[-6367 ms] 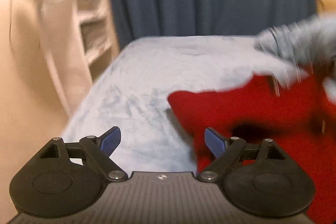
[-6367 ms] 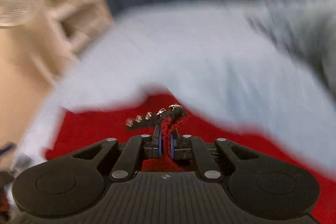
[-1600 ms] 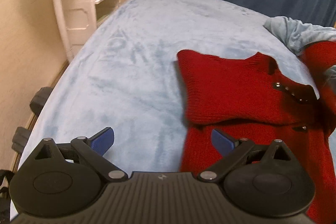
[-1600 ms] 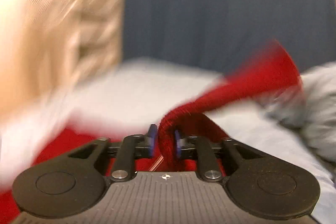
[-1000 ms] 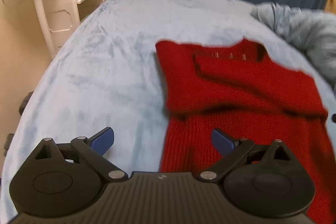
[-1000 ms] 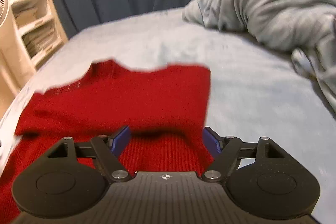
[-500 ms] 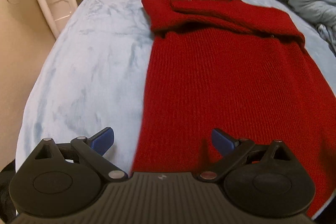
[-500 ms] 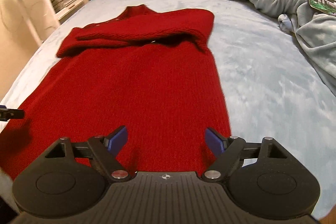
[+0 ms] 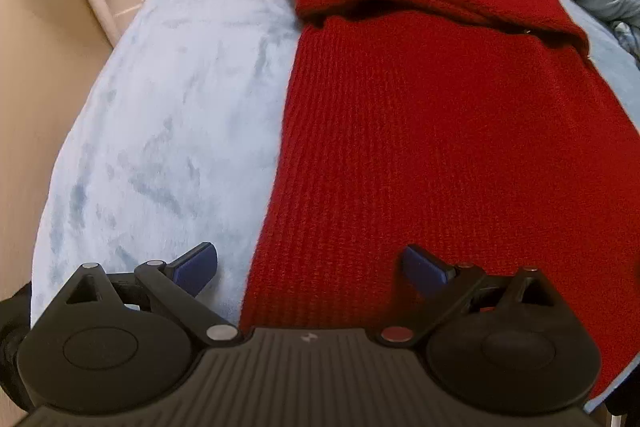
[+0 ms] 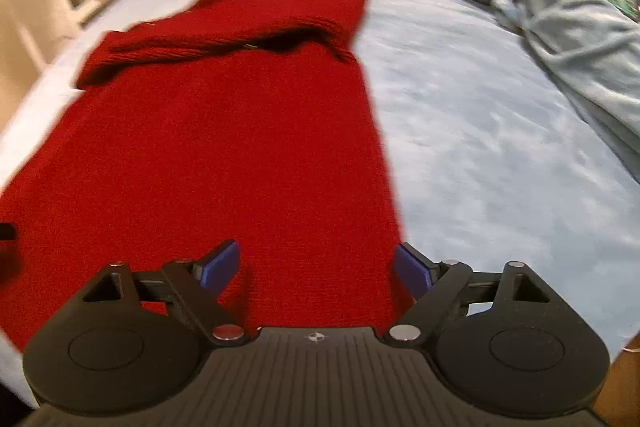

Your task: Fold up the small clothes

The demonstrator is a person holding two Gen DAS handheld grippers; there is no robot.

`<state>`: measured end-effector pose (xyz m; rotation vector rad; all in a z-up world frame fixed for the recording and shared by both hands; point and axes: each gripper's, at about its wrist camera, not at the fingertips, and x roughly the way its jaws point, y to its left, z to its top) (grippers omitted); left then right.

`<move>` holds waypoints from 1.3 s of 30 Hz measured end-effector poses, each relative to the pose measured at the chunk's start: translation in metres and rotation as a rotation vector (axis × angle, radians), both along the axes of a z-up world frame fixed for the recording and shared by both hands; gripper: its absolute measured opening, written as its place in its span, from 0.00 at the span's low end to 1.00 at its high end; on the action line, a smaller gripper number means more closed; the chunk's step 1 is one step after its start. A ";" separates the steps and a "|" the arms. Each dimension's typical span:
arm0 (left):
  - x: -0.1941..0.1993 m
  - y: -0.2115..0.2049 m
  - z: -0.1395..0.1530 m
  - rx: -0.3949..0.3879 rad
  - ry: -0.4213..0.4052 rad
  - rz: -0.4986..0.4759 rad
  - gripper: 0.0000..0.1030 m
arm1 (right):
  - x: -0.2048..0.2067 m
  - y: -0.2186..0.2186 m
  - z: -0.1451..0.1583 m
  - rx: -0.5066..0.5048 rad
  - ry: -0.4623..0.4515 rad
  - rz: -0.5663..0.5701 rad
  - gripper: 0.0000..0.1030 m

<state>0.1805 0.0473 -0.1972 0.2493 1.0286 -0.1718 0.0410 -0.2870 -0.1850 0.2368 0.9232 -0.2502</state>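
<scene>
Sweater (image 9: pixel 420 131): flat on blue bed cover (image 9: pixel 168 99), both sleeves folded across chest.
Left gripper (image 9: pixel 310 267): released, above near left hem.
Right gripper (image 10: pixel 316 267): released, above near right hem.

A pale blue bed (image 9: pixel 168 99) carries a red knit sweater (image 9: pixel 432 131) and a rumpled grey-blue blanket (image 10: pixel 560 11).

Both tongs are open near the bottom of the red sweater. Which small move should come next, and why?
Probably lower both tongs and close them on the near hem corners. The red sweater lies flat on the blue blanket, sleeves already folded across the top. The left tongs straddle its left edge and the right tongs its right edge, both open and holding nothing, so gripping the hem seems the likely start of folding it upward.
</scene>
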 end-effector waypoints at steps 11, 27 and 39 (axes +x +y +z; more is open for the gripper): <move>0.008 0.020 0.000 -0.180 0.158 -0.040 0.40 | -0.009 -0.029 -0.028 0.264 0.170 0.002 0.18; -0.107 0.059 0.093 -0.323 0.167 -0.108 0.22 | -0.140 -0.040 0.068 0.510 -0.005 -0.068 0.15; 0.036 0.031 0.172 -0.468 0.126 -0.054 0.25 | 0.016 -0.068 0.110 0.414 0.026 -0.071 0.15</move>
